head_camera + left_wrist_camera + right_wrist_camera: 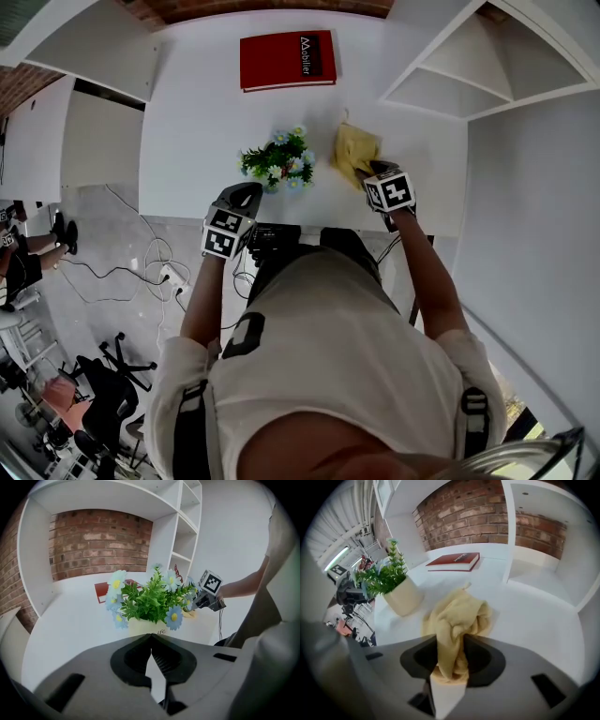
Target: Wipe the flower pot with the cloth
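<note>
Pinching the crumpled yellow cloth (459, 618) lying on the white bench (187, 112), the right tongs (451, 641) are poising beside the cream flower pot (401, 599); the left tongs (151, 637) are hovering closed, empty, near it.

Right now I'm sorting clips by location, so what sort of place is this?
Probably an office or lab workspace, not a home: a white table set into white open shelving against a red brick wall, with a black swivel office chair and loose cables on the grey floor beside it.
</note>
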A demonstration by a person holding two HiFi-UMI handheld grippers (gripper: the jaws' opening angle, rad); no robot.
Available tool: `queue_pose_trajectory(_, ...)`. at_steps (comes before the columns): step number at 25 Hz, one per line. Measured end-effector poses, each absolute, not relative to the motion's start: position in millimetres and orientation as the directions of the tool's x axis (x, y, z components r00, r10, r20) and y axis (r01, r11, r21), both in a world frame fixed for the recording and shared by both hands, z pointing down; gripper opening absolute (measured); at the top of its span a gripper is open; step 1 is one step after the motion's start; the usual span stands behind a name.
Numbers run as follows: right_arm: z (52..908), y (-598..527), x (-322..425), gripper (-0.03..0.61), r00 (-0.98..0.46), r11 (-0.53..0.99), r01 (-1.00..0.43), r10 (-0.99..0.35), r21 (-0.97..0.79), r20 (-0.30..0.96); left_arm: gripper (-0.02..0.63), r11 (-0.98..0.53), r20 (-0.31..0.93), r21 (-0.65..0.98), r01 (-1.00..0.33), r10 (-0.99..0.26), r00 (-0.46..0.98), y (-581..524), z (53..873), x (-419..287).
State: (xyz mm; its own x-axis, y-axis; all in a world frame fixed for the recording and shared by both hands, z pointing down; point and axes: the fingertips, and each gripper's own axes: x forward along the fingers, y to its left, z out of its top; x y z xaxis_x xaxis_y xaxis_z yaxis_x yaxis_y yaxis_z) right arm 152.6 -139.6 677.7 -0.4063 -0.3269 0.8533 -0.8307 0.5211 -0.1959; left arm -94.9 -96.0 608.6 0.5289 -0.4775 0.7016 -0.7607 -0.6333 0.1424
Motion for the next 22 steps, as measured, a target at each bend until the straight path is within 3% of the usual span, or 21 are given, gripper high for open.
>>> queue_pose_trajectory(7,661.2,-119.3,137.7,0.13,-0.524,0.461,-0.814,-0.319,-0.354,0.79,0.024,-0.616,0.652,0.146,-0.774,-0.529,0.544,-110.4,606.4,-103.1)
queue_pose_trajectory(8,651.4,-118.0,130.9,0.13,-0.563,0.447,-0.8,-0.326,-0.401,0.759,0.091,-0.63,0.639,0.164,-0.759,-0.518,0.568,-112.4,604.8,-100.7)
queue_pose_trajectory(9,639.1,-118.6,123.8,0.13,-0.604,0.437,-0.78,-0.338,-0.448,0.722,0.216,-0.652,0.628,0.181,-0.736,-0.499,0.597,-113.4,603.3,-96.4)
queue_pose_trajectory(10,624.7,-120.7,116.5,0.13,-0.645,0.431,-0.755,-0.353,-0.494,0.678,0.291,-0.679,0.619,0.189,-0.709,-0.478,0.623,-113.7,602.0,-91.1)
queue_pose_trajectory(11,609.2,-123.7,109.6,0.13,-0.682,0.43,-0.727,-0.368,-0.535,0.632,0.313,-0.707,0.613,0.186,-0.683,-0.46,0.643,-114.0,601.2,-85.7)
queue_pose_trajectory(16,558.3,-145.0,87.8,0.13,-0.776,0.444,-0.628,-0.423,-0.639,0.467,0.339,-0.772,0.61,0.134,-0.621,-0.43,0.666,-122.9,604.5,-65.7)
queue_pose_trajectory(22,559.4,-164.4,57.4,0.132,-0.829,0.376,-0.524,-0.433,-0.764,0.355,0.341,-0.78,0.611,0.125,-0.614,-0.427,0.667,-126.6,605.9,-56.3)
